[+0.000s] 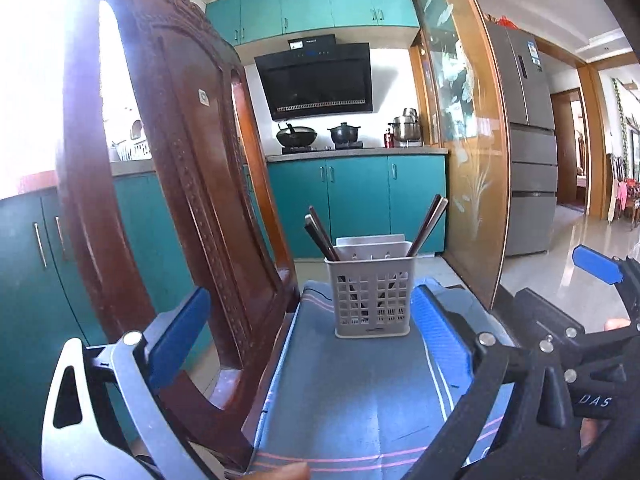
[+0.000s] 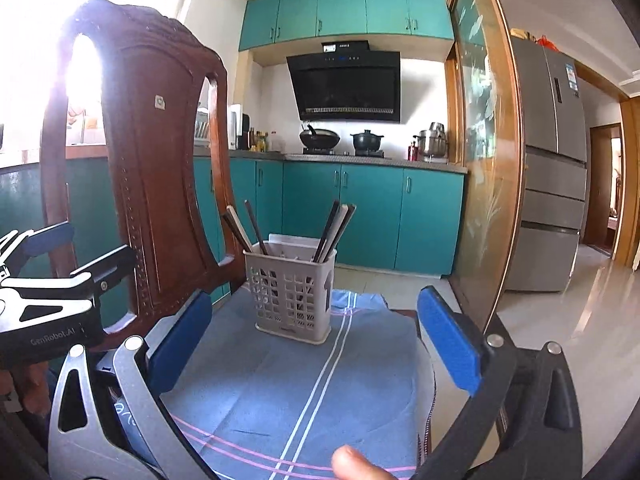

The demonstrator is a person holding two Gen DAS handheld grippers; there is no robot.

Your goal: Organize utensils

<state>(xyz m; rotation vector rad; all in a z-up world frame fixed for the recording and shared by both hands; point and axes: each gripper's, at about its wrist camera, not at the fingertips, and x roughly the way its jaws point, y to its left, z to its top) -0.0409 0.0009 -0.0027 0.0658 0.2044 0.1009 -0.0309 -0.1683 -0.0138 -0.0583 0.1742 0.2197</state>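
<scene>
A pale perforated utensil holder (image 1: 372, 300) (image 2: 292, 300) stands upright on a blue cloth (image 1: 360, 400) (image 2: 280, 380). Dark chopsticks (image 1: 320, 236) (image 2: 336, 232) lean out of it in two bunches, left and right. My left gripper (image 1: 312, 332) is open, blue pads wide apart, nothing between them; the holder stands just ahead of its fingertips. My right gripper (image 2: 316, 344) is open too and empty, with the holder ahead and slightly left. Each gripper shows at the edge of the other's view.
A carved dark wooden chair back (image 1: 180, 160) (image 2: 152, 160) rises close on the left of the cloth. A wood-framed glass door (image 1: 472, 160) (image 2: 488, 160) stands on the right. Teal kitchen cabinets, a stove with pots and a grey fridge (image 2: 552, 160) lie beyond. A fingertip (image 2: 352, 464) shows at the bottom.
</scene>
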